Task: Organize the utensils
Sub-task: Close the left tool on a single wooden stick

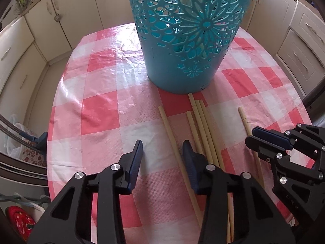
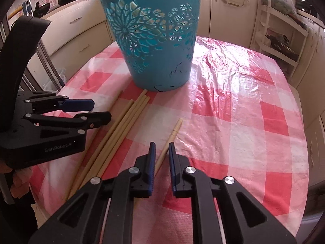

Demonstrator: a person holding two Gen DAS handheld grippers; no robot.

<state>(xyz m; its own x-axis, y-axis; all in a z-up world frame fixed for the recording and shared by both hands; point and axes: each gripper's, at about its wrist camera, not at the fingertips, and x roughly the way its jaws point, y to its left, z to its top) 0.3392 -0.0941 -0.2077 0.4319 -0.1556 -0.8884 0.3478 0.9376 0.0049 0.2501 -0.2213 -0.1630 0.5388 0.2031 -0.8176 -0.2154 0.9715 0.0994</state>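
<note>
- Pale wooden chopsticks (image 1: pixel 200 126) lie on a pink-and-white checked tablecloth (image 1: pixel 101 109), thin round sticks pointing toward a teal bucket (image 1: pixel 182 40) with cut-out flower patterns.
- Four lie bunched together just before the bucket's base; one (image 1: pixel 170 140) lies a little apart on their left.
- The left gripper (image 1: pixel 162 148) hovers partly open, that single chopstick between its blue pads (image 1: pixel 136 162), not squeezed.
- The right gripper (image 2: pixel 161 150) stands narrow around a separate chopstick (image 2: pixel 172 134); I cannot tell whether its pads press on it.
</note>
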